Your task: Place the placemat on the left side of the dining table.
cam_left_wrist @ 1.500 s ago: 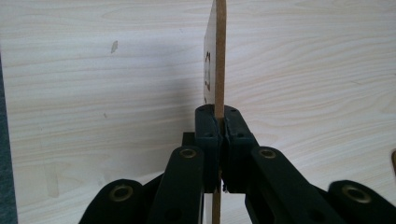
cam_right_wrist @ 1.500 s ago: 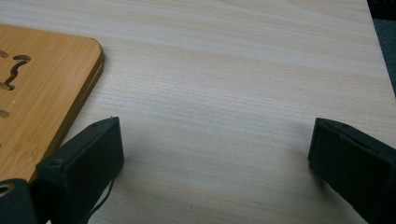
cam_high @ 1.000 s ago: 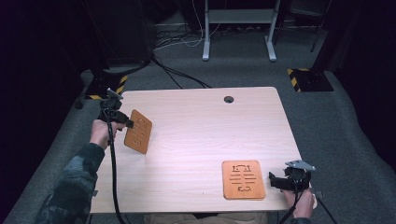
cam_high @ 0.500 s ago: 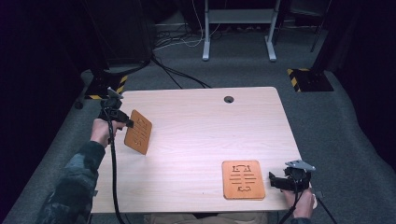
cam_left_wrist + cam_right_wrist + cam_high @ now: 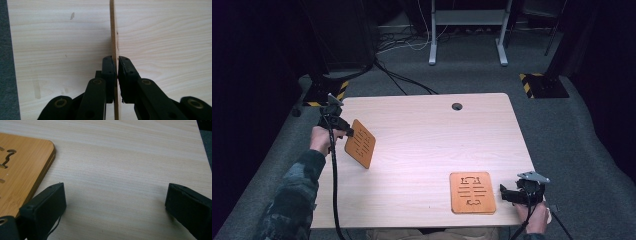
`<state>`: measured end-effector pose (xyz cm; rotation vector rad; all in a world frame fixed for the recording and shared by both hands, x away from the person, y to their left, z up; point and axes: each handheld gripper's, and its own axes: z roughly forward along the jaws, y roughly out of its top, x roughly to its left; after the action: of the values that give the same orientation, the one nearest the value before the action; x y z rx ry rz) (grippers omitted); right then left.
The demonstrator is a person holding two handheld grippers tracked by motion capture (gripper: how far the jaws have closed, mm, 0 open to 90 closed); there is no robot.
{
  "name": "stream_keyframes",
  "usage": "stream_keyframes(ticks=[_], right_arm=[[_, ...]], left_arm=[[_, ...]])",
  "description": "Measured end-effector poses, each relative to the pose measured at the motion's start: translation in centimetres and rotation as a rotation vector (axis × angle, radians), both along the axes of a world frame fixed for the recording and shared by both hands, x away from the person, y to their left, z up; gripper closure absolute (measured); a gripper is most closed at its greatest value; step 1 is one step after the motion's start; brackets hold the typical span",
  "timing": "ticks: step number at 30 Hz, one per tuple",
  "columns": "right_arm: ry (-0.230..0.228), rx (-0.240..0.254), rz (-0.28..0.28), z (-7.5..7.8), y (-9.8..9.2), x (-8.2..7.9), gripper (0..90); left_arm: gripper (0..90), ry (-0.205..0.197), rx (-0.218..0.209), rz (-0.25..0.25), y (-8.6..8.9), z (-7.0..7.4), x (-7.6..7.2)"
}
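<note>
Orange-brown wooden boards with cut-out slots, two of them, are sitting on the pale wood worktop (image 5: 422,145). The left hand-held gripper (image 5: 115,66) is pinching the tilted board (image 5: 360,143) by its edge at the far left, probably to lift or turn it; its long axis is running from the jaws toward the near right. The flat board (image 5: 472,192) is lying near right, long axis near-to-far. Just beside it, the right hand-held gripper (image 5: 115,202) is hovering spread wide, holding nothing, seemingly ready to grasp.
</note>
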<state>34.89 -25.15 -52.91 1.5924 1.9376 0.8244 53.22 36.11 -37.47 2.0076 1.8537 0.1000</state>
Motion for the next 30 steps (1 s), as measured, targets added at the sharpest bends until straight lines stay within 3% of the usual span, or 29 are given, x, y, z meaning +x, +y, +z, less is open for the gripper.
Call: stream_keyframes(ticks=[2,13,19,22,30], right_arm=[[0.000,0.000,0.000,0.0,0.0,0.0,2.4],[-0.001,0.000,-0.001,0.0,0.0,0.0,2.4],[0.000,0.000,-0.001,0.0,0.0,0.0,2.4],[-0.001,-0.001,-0.002,0.0,0.0,0.0,2.4],[-0.001,0.000,-0.001,0.0,0.0,0.0,2.4]], left_arm=[[82.9,-0.003,0.007,0.005,0.2,-0.2,0.0],[82.3,-0.026,-0.043,0.030,1.9,-1.2,-0.3],[80.9,-0.007,-0.063,0.066,3.2,-2.1,-0.4],[79.7,-0.013,-0.042,0.060,3.4,-2.5,-0.4],[78.2,-0.011,-0.077,0.073,4.7,-3.9,-0.5]])
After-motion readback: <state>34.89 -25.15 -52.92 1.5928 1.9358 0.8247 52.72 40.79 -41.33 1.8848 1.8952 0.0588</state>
